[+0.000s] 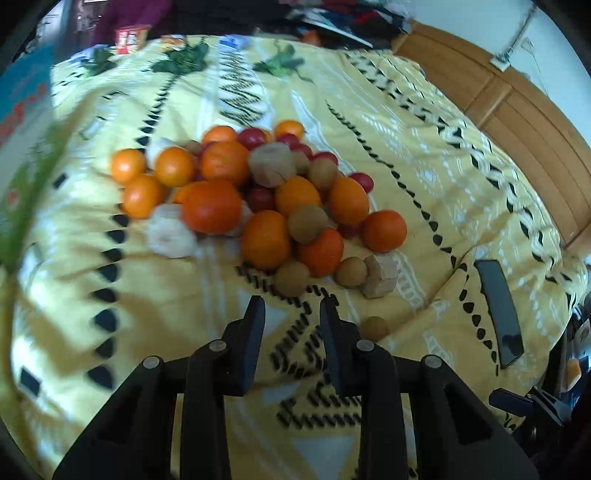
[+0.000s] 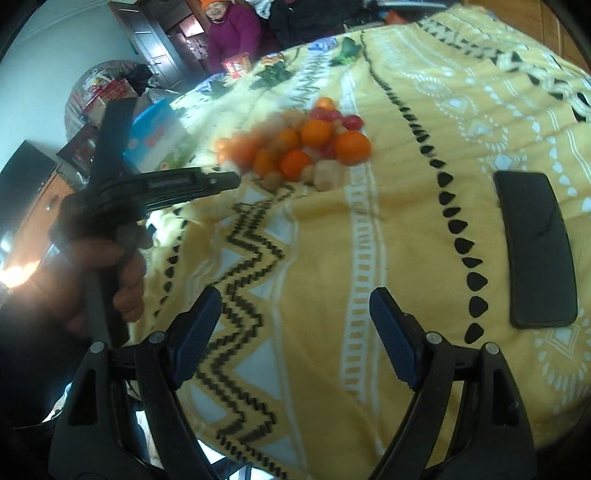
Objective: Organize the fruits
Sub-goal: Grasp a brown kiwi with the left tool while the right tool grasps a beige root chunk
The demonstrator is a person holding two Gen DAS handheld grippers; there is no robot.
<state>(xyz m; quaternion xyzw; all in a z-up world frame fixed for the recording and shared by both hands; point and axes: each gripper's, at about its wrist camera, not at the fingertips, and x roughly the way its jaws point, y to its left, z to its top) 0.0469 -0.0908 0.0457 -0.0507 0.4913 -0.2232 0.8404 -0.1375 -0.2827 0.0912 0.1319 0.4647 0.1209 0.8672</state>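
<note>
A mixed heap of fruit (image 1: 255,195) is seen in the middle of a bed covered by a yellow patterned blanket (image 1: 406,155). Oranges, small red fruits, brown round fruits and pale knobbly pieces are piled together, unsorted. One brown fruit (image 1: 373,328) lies apart, near the right finger of the left gripper (image 1: 291,314).

The left gripper is held just short of the pile, its jaws drawn narrow with nothing between them. The right gripper (image 2: 295,306) is held farther back, its blue-padded jaws spread wide and empty over bare blanket.

The sorting appears not yet begun. A good first pick would likely be made from the near edge of the pile, where a brown fruit (image 1: 291,277) sits free; the left jaws would need to be widened first. Round fruit on soft bedding may roll if nudged, so a straight, centred approach is advised.

A black phone (image 2: 535,251) lies on the blanket to the right. Green leaves (image 1: 184,59) and a red packet (image 1: 129,38) rest at the far edge, where a person in a purple top (image 2: 232,33) is seated. A wooden bed frame (image 1: 517,103) is seen at far right.
</note>
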